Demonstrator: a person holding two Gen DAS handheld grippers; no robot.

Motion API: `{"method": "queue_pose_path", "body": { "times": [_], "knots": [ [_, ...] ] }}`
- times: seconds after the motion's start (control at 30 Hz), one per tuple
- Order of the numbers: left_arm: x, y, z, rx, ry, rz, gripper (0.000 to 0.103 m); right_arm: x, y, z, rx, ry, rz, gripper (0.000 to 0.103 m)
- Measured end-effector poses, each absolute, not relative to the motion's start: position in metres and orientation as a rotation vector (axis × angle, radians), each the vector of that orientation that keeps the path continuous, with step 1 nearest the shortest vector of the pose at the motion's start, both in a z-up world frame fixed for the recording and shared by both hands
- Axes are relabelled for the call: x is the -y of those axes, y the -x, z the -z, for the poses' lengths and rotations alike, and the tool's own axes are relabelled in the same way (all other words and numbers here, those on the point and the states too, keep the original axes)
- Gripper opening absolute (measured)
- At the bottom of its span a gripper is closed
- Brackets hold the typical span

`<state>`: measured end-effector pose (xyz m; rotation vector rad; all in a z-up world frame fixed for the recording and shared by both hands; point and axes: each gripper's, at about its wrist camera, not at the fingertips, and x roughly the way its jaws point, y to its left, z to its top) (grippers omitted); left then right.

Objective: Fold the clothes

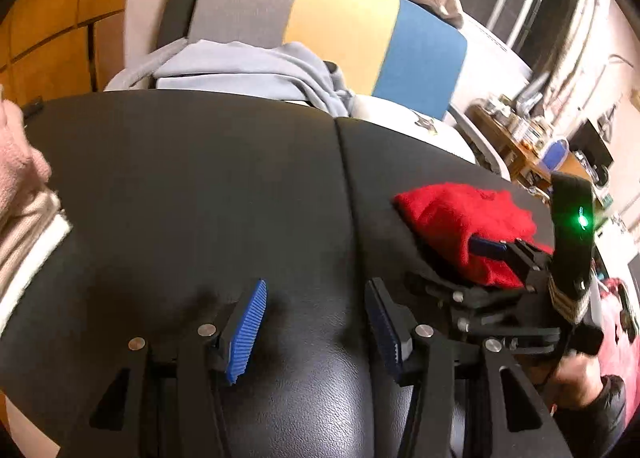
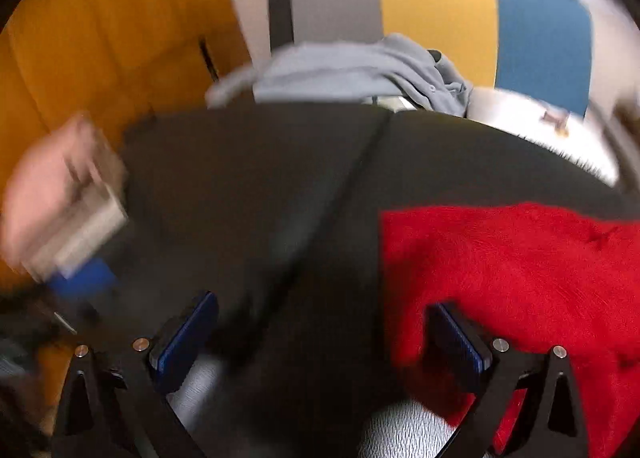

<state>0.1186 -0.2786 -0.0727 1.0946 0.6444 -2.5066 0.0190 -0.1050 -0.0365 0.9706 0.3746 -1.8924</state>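
Nearest, the left gripper (image 1: 316, 328) hovers over the black leather surface (image 1: 200, 178), its blue-padded fingers (image 1: 248, 332) spread wide and holding nothing. To the right, the right gripper (image 2: 324, 342) also stands wide apart and empty, one finger against the near edge of the red garment (image 2: 520, 258) (a fuzzy, bunched heap on the right side). At the left edge lies pink and beige folded clothing (image 1: 20, 194). Farther off, a grey garment (image 1: 248, 66) drapes before a grey, yellow and blue chair back (image 1: 344, 22).
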Motion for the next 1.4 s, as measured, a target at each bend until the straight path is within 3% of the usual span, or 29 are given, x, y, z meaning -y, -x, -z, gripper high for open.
{"method": "queue_pose_path", "body": {
  "times": [0.07, 0.13, 0.27, 0.33, 0.47, 0.63, 0.83, 0.93, 0.97, 1.0, 1.03, 1.07, 1.1, 1.13, 1.2, 1.3, 1.4],
  "knots": [
    [0.275, -0.109, 0.075, -0.617, -1.124, 2.516, 0.052, 0.113, -0.047, 0.049, -0.481, -0.964, 1.894, 0.103],
    [0.265, -0.095, 0.073, -0.577, -1.153, 2.556, 0.052, 0.085, -0.045, 0.045, -0.396, -0.996, 1.909, 0.103],
    [0.233, -0.065, 0.065, -0.423, -1.232, 2.677, 0.052, 0.012, -0.036, 0.027, -0.148, -1.058, 1.921, 0.103],
    [0.204, -0.042, 0.057, -0.249, -1.252, 2.759, 0.052, -0.04, -0.031, 0.022, -0.015, -1.082, 1.962, 0.103],
    [0.156, 0.001, 0.045, 0.079, -1.238, 2.892, 0.053, -0.164, -0.016, 0.012, 0.337, -1.087, 2.117, 0.103],
    [0.121, 0.063, 0.053, 0.304, -1.328, 2.913, 0.053, -0.282, 0.008, 0.022, 0.779, -1.1, 2.225, 0.103],
    [0.096, 0.118, 0.082, 0.549, -1.394, 2.832, 0.054, -0.323, 0.042, 0.04, 0.963, -1.102, 2.235, 0.103],
    [0.092, 0.142, 0.099, 0.582, -1.472, 2.789, 0.063, -0.318, 0.064, 0.047, 0.991, -1.085, 2.227, 0.103],
    [0.093, 0.149, 0.104, 0.57, -1.499, 2.778, 0.063, -0.316, 0.07, 0.049, 0.993, -1.079, 2.231, 0.103],
    [0.095, 0.156, 0.11, 0.518, -1.53, 2.767, 0.06, -0.314, 0.075, 0.05, 0.986, -1.073, 2.243, 0.096],
    [0.098, 0.162, 0.114, 0.444, -1.556, 2.766, 0.056, -0.314, 0.079, 0.05, 0.961, -1.066, 2.272, 0.073],
    [0.106, 0.164, 0.113, 0.313, -1.571, 2.787, 0.044, -0.315, 0.083, 0.05, 0.934, -1.075, 2.299, 0.056],
    [0.116, 0.166, 0.112, 0.148, -1.584, 2.804, 0.028, -0.314, 0.088, 0.053, 0.907, -1.116, 2.317, 0.025],
    [0.13, 0.164, 0.109, -0.036, -1.588, 2.814, 0.024, -0.312, 0.094, 0.059, 0.892, -1.149, 2.322, 0.012],
    [0.163, 0.15, 0.1, -0.386, -1.519, 2.854, 0.009, -0.308, 0.104, 0.069, 0.859, -1.211, 2.332, 0.011],
    [0.215, 0.112, 0.083, -0.758, -1.352, 2.867, 0.007, -0.298, 0.092, 0.058, 0.835, -1.161, 2.253, 0.011],
    [0.275, 0.064, 0.074, -0.976, -1.192, 2.808, 0.007, -0.267, 0.053, 0.029, 0.701, -1.061, 2.107, 0.011]
  ]
}}
